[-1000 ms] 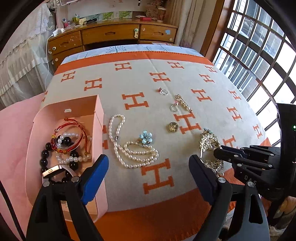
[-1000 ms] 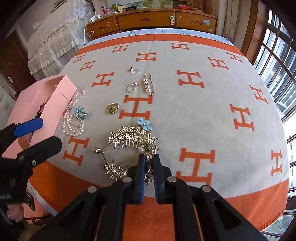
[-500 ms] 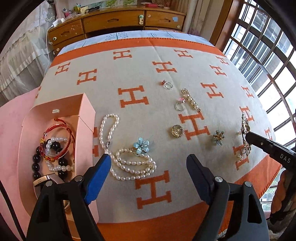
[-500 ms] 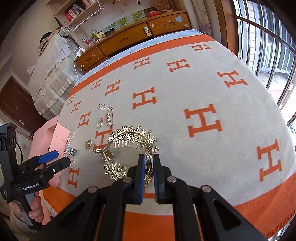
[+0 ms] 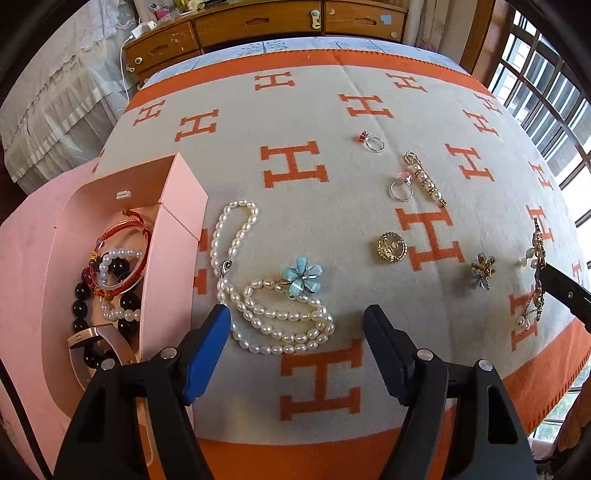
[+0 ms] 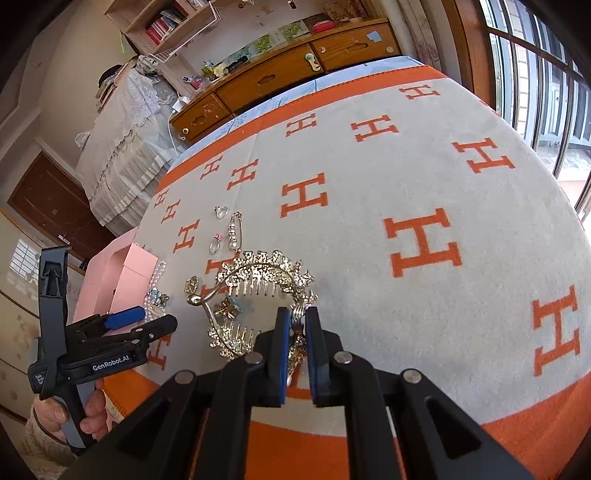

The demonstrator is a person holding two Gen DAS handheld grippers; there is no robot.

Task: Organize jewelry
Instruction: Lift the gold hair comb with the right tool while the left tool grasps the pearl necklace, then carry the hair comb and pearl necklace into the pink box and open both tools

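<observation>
A white pearl necklace (image 5: 280,317) lies coiled on the orange-and-grey blanket (image 5: 332,221), with a blue flower piece (image 5: 303,277) on top of it. My left gripper (image 5: 296,312) hangs over the coil. Its jaws are closing, one on each side of the pearls, and the pads touch nothing. My right gripper (image 6: 297,314) is shut on the rim of a gold tiara comb (image 6: 258,273) and holds it above the blanket. The tiara (image 5: 537,251) also shows at the far right of the left wrist view. An open pink box (image 5: 177,206) stands left of the pearls with several bracelets (image 5: 118,258) inside.
Two rings (image 5: 375,142) (image 5: 400,188), a pearl pin (image 5: 424,177), a round gold brooch (image 5: 390,248) and a small flower piece (image 5: 482,271) lie across the blanket. A wooden dresser (image 5: 258,26) stands behind the bed and windows (image 6: 535,74) are on the right. A hand (image 6: 74,417) holds the left gripper.
The left gripper has come down closer over the pearl necklace and its jaws have narrowed. The right gripper carried the tiara off to the right, which uncovered the small flower piece.
</observation>
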